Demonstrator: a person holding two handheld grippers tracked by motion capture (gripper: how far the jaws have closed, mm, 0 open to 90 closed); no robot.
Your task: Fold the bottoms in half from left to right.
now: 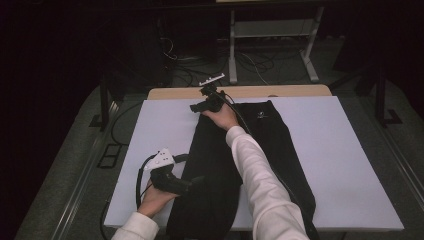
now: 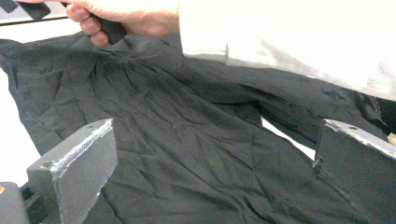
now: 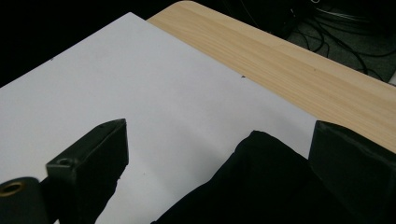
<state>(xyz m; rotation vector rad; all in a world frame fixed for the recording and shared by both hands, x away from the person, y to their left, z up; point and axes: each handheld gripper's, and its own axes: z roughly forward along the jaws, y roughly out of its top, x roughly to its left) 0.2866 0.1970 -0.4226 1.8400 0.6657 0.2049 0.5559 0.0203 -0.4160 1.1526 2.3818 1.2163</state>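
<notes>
A long black garment (image 1: 270, 145) lies lengthwise on the white board (image 1: 340, 150), its far end bearing a small white logo. My right gripper (image 1: 196, 107) is at the garment's far left corner. Its jaws are open, and the corner of the cloth (image 3: 261, 186) lies between them close to the right jaw, unpinched (image 3: 219, 130). My left gripper (image 1: 197, 181) is at the near left edge of the garment, pointing across it. In the left gripper view its jaws stand wide apart over the wrinkled cloth (image 2: 187, 140) with nothing gripped (image 2: 217, 135). The right arm's white sleeve (image 2: 280, 37) crosses above.
The board rests on a wooden table whose far edge (image 1: 300, 91) shows behind it. Beyond stand a white metal frame (image 1: 270, 30) and loose cables (image 1: 190, 70) on the floor. Bare white board lies to the garment's left (image 3: 116, 84) and right.
</notes>
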